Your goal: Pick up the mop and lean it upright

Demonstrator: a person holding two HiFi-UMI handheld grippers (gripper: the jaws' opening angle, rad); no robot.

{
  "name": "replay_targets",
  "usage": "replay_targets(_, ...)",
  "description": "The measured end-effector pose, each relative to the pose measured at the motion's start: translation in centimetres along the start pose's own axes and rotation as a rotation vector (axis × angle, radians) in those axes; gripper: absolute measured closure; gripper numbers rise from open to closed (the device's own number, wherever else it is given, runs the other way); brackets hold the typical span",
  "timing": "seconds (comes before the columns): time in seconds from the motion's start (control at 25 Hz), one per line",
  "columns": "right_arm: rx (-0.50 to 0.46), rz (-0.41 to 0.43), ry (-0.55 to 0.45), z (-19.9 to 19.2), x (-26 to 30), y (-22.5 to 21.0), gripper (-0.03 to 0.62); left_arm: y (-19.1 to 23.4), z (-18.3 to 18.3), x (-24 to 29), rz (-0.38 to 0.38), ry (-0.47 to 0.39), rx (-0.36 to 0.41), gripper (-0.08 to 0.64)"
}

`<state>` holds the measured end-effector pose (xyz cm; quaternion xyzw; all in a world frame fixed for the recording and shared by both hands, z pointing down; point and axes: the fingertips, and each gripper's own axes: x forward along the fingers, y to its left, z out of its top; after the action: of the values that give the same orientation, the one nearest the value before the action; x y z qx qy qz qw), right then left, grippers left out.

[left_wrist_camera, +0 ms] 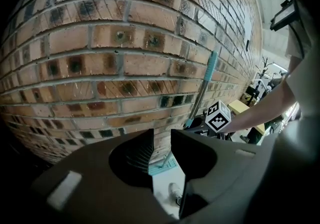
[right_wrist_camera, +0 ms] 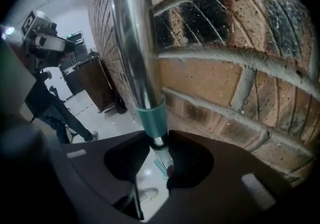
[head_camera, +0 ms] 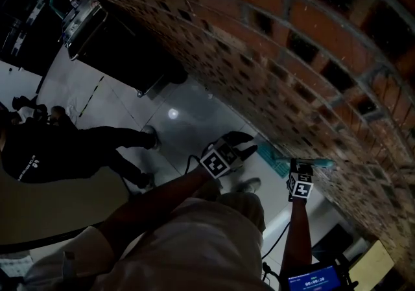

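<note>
The mop stands nearly upright against the brick wall (left_wrist_camera: pixel 100 58). In the left gripper view its silver pole (left_wrist_camera: pixel 199 99) rises to a teal grip (left_wrist_camera: pixel 212 66), and its teal head (left_wrist_camera: pixel 162 167) rests on the floor. My right gripper (right_wrist_camera: pixel 159 150) is shut on the pole just below a teal collar (right_wrist_camera: pixel 152 118); its marker cube (left_wrist_camera: pixel 218 116) shows beside the pole. My left gripper (left_wrist_camera: pixel 162 140) is open with a narrow gap and holds nothing, a little way back from the mop. In the head view both cubes, left (head_camera: pixel 220 159) and right (head_camera: pixel 300 186), sit near the wall's foot.
A person in dark clothes (head_camera: pixel 58 150) stands on the pale floor at left. A dark cabinet on wheels (head_camera: pixel 117 43) stands along the wall further back. My shoe (head_camera: pixel 249 185) is close to the mop head. A lit screen (head_camera: pixel 314 280) is at the bottom edge.
</note>
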<state>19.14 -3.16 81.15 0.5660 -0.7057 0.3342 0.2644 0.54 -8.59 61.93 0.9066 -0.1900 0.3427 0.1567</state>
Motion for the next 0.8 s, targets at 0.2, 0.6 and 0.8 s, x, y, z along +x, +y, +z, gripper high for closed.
replay_targets(0.2, -0.002, 0.005, 0.009, -0.4, 0.7, -0.3, 0.472, 0.1, -0.3, 0.4, 0.004, 0.010, -0.005, 0.433)
replay_targets(0.6, -0.019, -0.010, 0.039, -1.1, 1.5, -0.8, 0.473, -0.1, -0.6, 1.5, -0.001, 0.027, -0.001, 0.434)
replay_targets(0.8, -0.011, 0.007, 0.022, -1.0, 2.4, -0.9, 0.474, 0.0, -0.6, 1.9, 0.004, 0.033, -0.002, 0.434)
